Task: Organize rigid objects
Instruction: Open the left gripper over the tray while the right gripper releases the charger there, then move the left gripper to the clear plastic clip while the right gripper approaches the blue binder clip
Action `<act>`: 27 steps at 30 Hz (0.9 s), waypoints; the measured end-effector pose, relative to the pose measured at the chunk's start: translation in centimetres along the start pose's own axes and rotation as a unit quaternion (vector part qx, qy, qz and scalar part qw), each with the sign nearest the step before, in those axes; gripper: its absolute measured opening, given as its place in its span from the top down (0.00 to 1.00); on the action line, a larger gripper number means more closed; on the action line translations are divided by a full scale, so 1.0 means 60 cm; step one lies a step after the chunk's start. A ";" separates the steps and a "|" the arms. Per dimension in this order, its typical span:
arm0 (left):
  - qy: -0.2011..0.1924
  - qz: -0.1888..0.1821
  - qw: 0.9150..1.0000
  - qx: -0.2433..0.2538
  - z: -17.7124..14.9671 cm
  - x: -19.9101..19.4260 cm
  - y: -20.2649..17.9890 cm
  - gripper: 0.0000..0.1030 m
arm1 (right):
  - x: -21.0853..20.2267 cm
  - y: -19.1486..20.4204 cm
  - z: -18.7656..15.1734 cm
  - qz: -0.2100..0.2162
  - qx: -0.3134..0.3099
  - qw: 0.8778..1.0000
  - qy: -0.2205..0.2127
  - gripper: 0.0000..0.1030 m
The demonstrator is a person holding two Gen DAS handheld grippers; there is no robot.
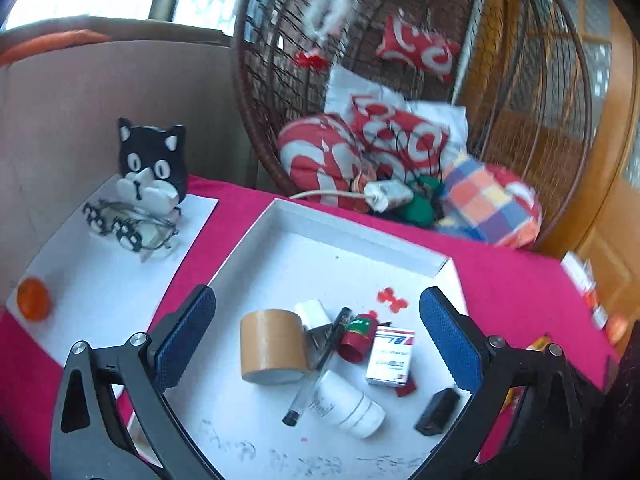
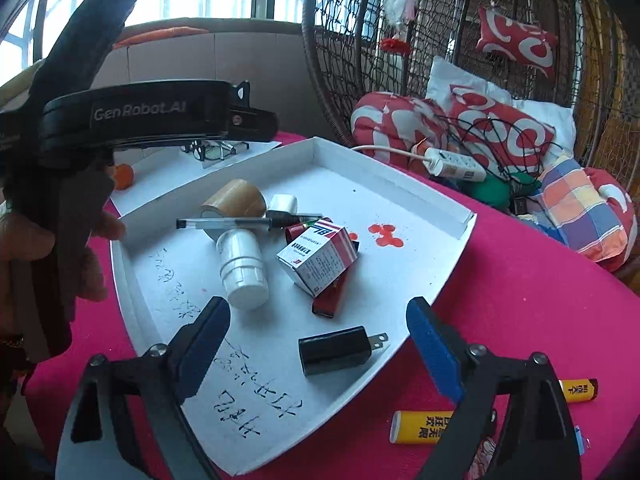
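Both grippers, left (image 1: pixel 318 332) and right (image 2: pixel 318 344), gape wide and empty over the white tray (image 2: pixel 400 184), the black plug (image 2: pixel 338 350) lying loose.

Tray (image 2: pixel 400 184): on counter (image 2: pixel 520 300), right of paper sheet (image 1: pixel 100 280).
In tray: tape roll (image 1: pixel 274 346) left; pen (image 1: pixel 320 364) over bottle (image 1: pixel 350 406); carton (image 1: pixel 390 356) right of pen; plug (image 2: pixel 338 350) at near edge.
On sheet: cat figure (image 1: pixel 154 164) behind glasses (image 1: pixel 132 226); orange (image 1: pixel 33 298) at near left.
Off tray: two lighters (image 2: pixel 424 426) on counter, near right.
Behind counter: chair (image 2: pixel 460 20) with cushions (image 2: pixel 500 128).
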State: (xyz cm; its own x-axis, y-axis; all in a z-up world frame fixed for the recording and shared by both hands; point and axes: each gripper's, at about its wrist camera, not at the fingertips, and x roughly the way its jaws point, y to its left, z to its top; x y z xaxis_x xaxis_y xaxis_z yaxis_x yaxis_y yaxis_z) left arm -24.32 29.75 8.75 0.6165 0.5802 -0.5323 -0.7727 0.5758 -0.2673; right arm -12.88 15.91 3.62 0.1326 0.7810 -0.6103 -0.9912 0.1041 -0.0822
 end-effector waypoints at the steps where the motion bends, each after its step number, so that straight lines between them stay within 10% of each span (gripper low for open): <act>1: -0.006 -0.003 1.000 -0.007 -0.002 -0.009 0.003 0.00 | -0.008 -0.001 -0.001 -0.003 0.002 1.000 -0.006 0.12; 17: 0.002 -0.094 0.993 0.069 -0.040 -0.067 -0.133 0.00 | -0.193 -0.211 -0.021 -0.113 0.174 0.969 -0.135 0.12; 27: 0.139 -0.216 0.950 0.180 -0.167 -0.032 -0.306 0.00 | -0.300 -0.305 -0.080 -0.107 0.234 0.943 -0.213 0.12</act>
State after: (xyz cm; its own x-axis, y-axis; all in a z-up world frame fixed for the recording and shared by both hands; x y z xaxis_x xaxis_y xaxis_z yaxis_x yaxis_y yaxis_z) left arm -12.83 12.32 6.64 0.7619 0.1000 -0.6400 -0.3248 0.9138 -0.2439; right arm 2.85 -3.02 12.34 0.4159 0.8775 -0.2386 -0.8471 0.4693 0.2493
